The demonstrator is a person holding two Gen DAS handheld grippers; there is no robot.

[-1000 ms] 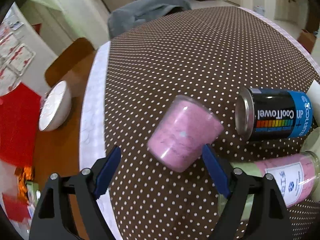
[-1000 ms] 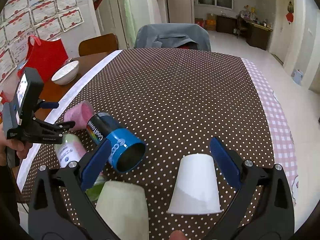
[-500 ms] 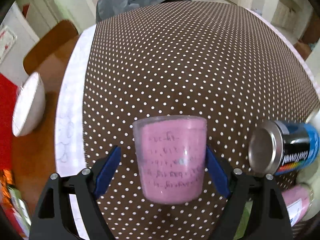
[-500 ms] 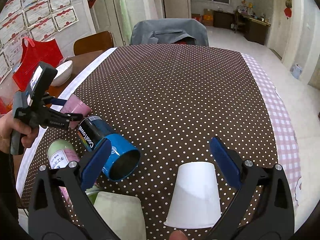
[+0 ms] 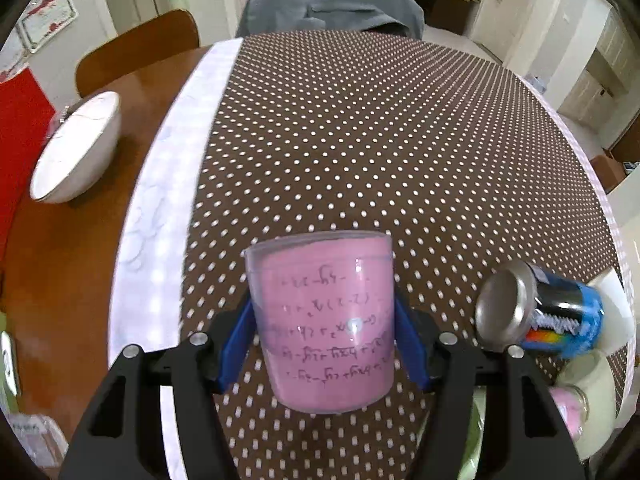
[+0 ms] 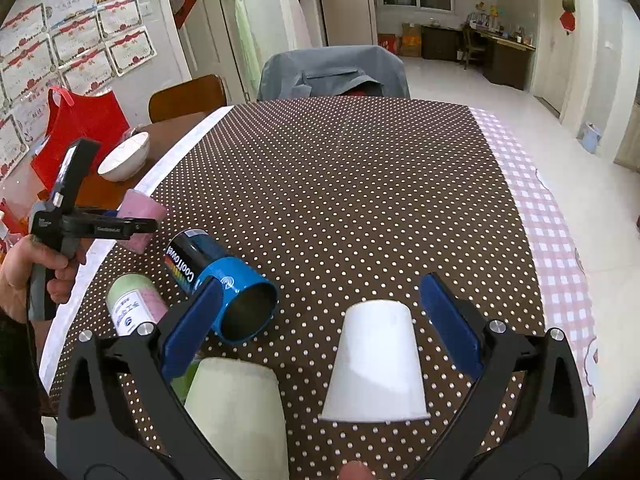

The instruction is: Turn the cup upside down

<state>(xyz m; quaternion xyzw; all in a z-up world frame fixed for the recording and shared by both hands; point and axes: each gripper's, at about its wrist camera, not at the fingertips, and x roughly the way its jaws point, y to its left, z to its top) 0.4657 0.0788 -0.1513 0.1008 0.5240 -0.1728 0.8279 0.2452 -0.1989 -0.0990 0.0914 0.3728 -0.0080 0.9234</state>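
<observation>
Two blue pads of our left gripper (image 5: pixel 322 344) clamp the pink cup (image 5: pixel 320 320), upright, rim up, above the dotted tablecloth (image 5: pixel 360 140); its handwriting is unreadable. Our right gripper (image 6: pixel 320 320) stands open around a white cup (image 6: pixel 374 360), mouth down. Nearby lies a "CoolTowel" can (image 6: pixel 220 276).

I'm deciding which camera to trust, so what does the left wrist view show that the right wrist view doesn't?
Only the left wrist view shows the dark handwriting on the pink translucent plastic cup, with both blue pads of the left gripper pressed on its sides.

Only the right wrist view shows the white paper cup standing upside down between the open right gripper fingers, plus the pale green cup, also mouth-down.

Both show the pink cup, the blue and black can lying on its side, the white bowl and the brown polka-dot tablecloth.
</observation>
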